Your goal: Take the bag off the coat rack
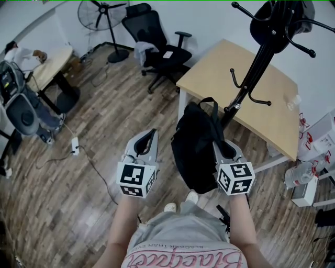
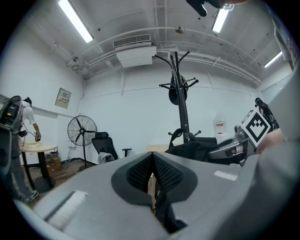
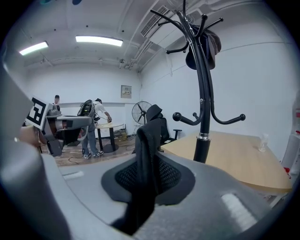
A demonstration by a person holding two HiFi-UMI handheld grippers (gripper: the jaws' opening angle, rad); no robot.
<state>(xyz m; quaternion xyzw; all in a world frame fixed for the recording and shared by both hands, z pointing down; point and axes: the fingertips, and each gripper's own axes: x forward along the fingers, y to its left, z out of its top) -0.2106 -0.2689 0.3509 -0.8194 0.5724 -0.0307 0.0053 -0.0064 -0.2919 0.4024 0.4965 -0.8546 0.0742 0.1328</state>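
Note:
The black bag point(image 1: 196, 144) hangs clear of the black coat rack point(image 1: 256, 63), just left of its pole and in front of the person's legs. My right gripper point(image 1: 214, 141) is shut on the bag's top strap point(image 3: 146, 154), which runs up between its pads in the right gripper view. The rack's pole point(image 3: 202, 108) stands close by on the right there. My left gripper point(image 1: 152, 132) hovers to the left of the bag, its jaws shut with nothing in them. From the left gripper view the bag point(image 2: 197, 149) shows in front of the rack point(image 2: 180, 93).
A light wooden table point(image 1: 261, 104) stands behind the rack. A dark item point(image 1: 275, 23) hangs at the rack's top. A black office chair point(image 1: 157, 42) and a floor fan point(image 1: 102, 15) stand at the back. A power strip with cable point(image 1: 75, 145) lies on the floor at left. White containers point(image 1: 306, 172) are at right.

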